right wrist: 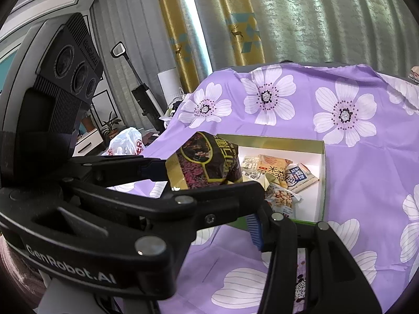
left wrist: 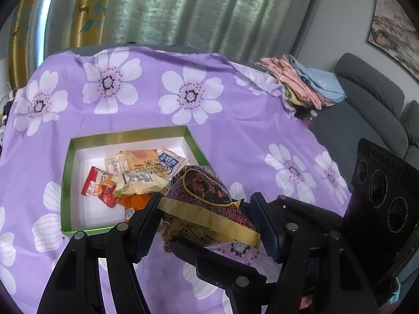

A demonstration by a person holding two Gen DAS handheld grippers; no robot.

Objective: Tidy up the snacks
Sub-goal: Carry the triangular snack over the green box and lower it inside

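A dark purple and gold snack packet [left wrist: 204, 198] is held between the fingers of my left gripper [left wrist: 207, 225], which is shut on it just in front of a green-rimmed box [left wrist: 131, 134] with a white inside. Several snack packets [left wrist: 138, 172] lie in the box. In the right wrist view the same packet [right wrist: 207, 164] sits in the left gripper's black fingers [right wrist: 222, 193], above the near left corner of the box [right wrist: 323, 172]. My right gripper is mostly hidden behind the left one; only one blue-padded finger [right wrist: 255, 231] shows.
A purple cloth with white flowers [left wrist: 209, 120] covers the table. Folded pink and blue cloths [left wrist: 303, 83] lie at its far right corner, next to a grey sofa [left wrist: 366, 99]. A white plastic bag [right wrist: 125, 141] and a floor cleaner [right wrist: 141, 96] stand left of the table.
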